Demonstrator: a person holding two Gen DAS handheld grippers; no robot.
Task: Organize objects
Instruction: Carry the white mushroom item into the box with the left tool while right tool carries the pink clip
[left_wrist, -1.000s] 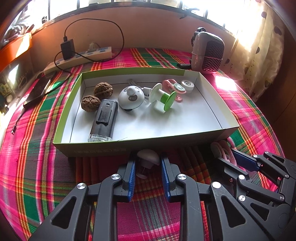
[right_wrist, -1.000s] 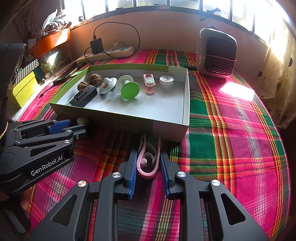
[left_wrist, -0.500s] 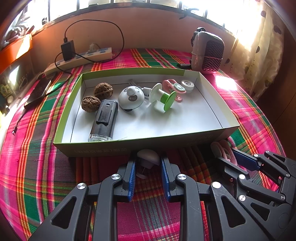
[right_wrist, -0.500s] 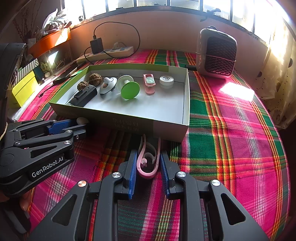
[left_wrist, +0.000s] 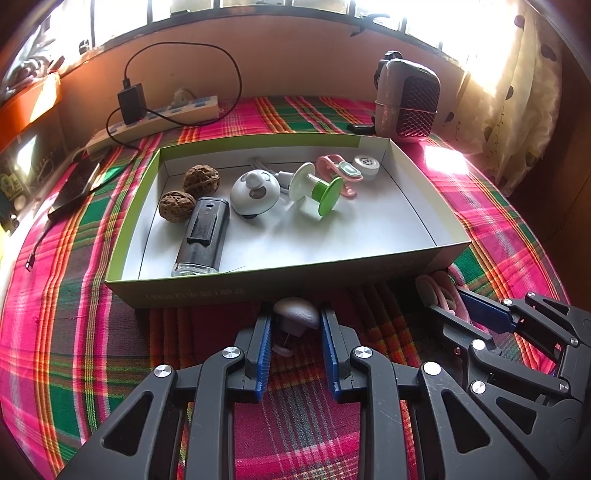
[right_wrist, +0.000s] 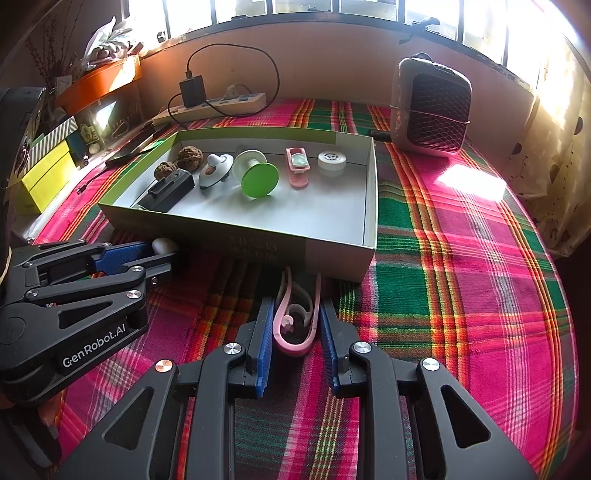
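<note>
The left tool (left_wrist: 295, 325) is squeezing tight on a small white mushroom-shaped cap (left_wrist: 297, 316), just in front of the shallow green-edged cardboard box (left_wrist: 258, 291). The right tool (right_wrist: 296, 317) is pinching a pink plastic clip (right_wrist: 295, 321) beside the box's near corner. Both are sitting low over the pink and green checked cloth (right_wrist: 443, 277) on the desk.

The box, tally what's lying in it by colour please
In the box:
Brown: 2, walnuts
Black: 1, case
White: 2, dome, round cap
Green and white: 1, spool
Pink: 1, clip
Total: 7
</note>
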